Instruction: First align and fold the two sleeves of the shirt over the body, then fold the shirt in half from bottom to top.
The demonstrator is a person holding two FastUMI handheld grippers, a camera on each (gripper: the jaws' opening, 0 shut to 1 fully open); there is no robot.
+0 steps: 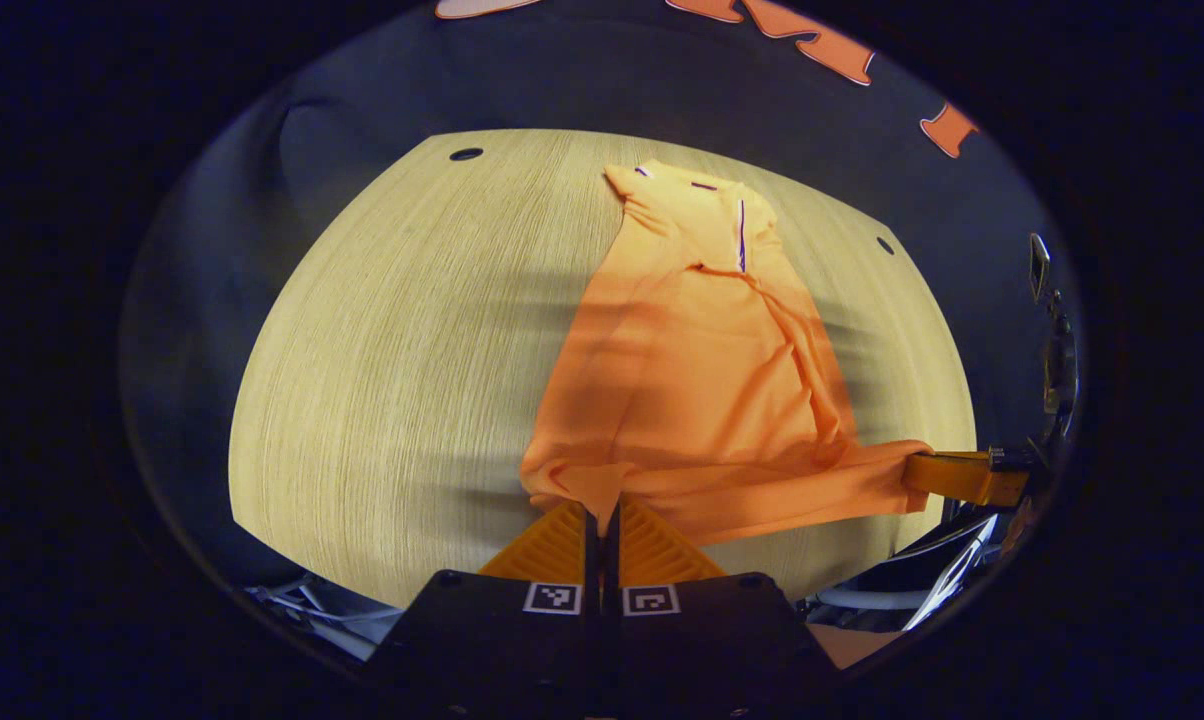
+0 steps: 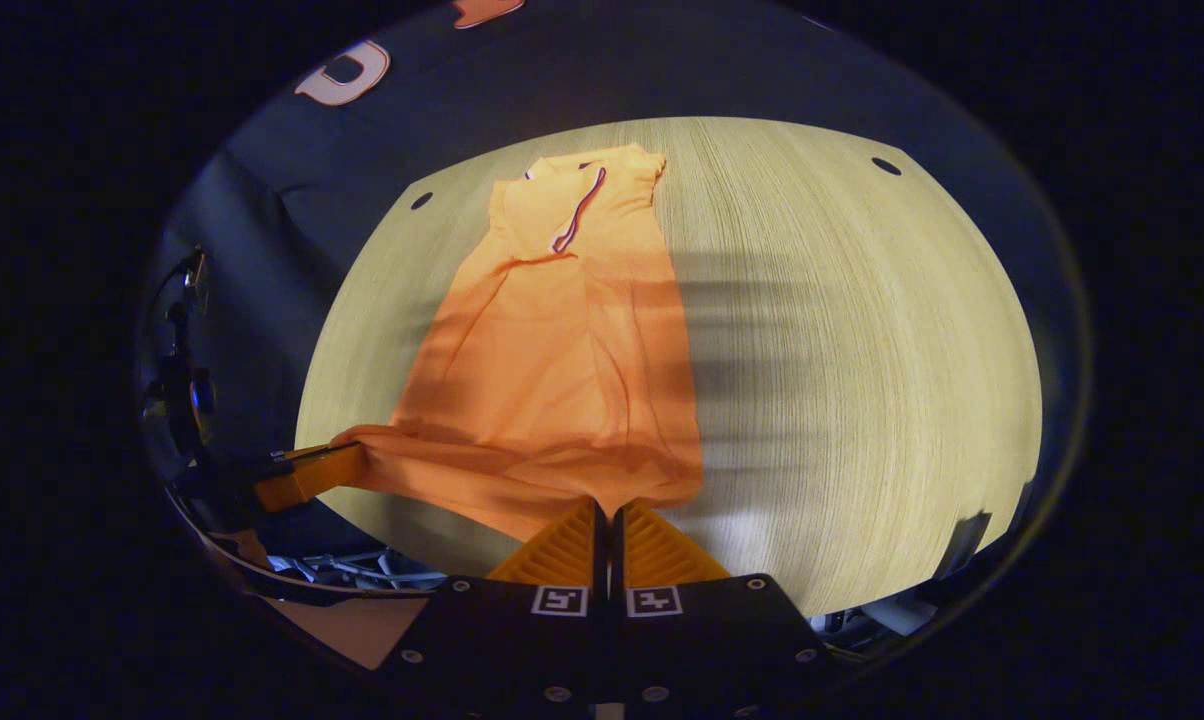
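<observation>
The left gripper [image 1: 602, 515] is seen with its 2 fingers pressed together on the bottom hem of the orange polo shirt [image 1: 702, 370], a small bunch of cloth pinched between them at the shirt's left hem corner. The right gripper [image 2: 607, 512] is closed the same way on the other hem corner, cloth caught between its 2 fingers. In the left gripper view the right gripper [image 1: 947, 472] is also picked out at the far end of the hem, and in the right gripper view the left gripper [image 2: 332, 462] is found clamped on its own corner.

Between the 2 pinch points the hem is gathered and slightly raised near the front edge of the wooden table [image 1: 392, 380]. From there the shirt is laid out lengthwise toward the back edge, with the collar [image 2: 577, 200] and its striped placket close to that far edge.

Both sleeves appear to be folded in over the body already, since the shirt is reduced to a narrow strip with straight sides; that half of the task is judged done. The bottom-to-top fold is judged only begun: the hem is gripped and lifted a little, but nothing has been carried toward the collar yet. The hem remains to be brought up, laid on the shoulders and released.
</observation>
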